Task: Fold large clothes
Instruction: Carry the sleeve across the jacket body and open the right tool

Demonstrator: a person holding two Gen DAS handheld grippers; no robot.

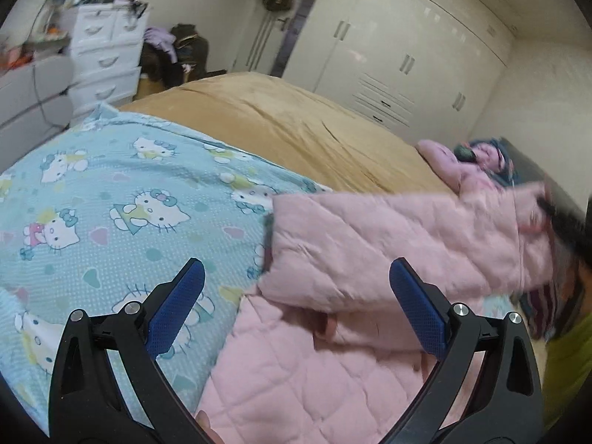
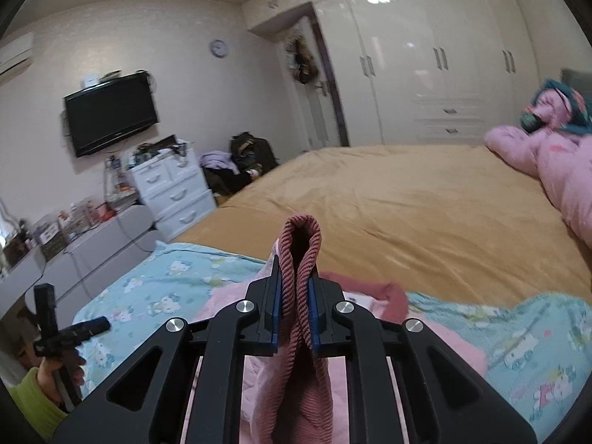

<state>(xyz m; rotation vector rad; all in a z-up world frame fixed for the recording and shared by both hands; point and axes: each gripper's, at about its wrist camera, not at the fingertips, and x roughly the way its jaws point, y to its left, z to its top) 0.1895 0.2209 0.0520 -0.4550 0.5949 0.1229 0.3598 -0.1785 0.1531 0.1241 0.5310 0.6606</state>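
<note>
Right tool (image 2: 295, 292) pinches ribbed cuff (image 2: 299, 244); left tool (image 1: 296, 288) gapes.

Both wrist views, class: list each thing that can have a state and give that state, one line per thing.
Left gripper: open, holding nothing, above the jacket.
Right gripper: shut on the ribbed cuff.
Pink quilted jacket: partly spread on the bed, one sleeve lifted.
Hello Kitty sheet: spread flat.
Wardrobe doors: shut.
White drawer unit: drawers shut.
TV: off.
</note>
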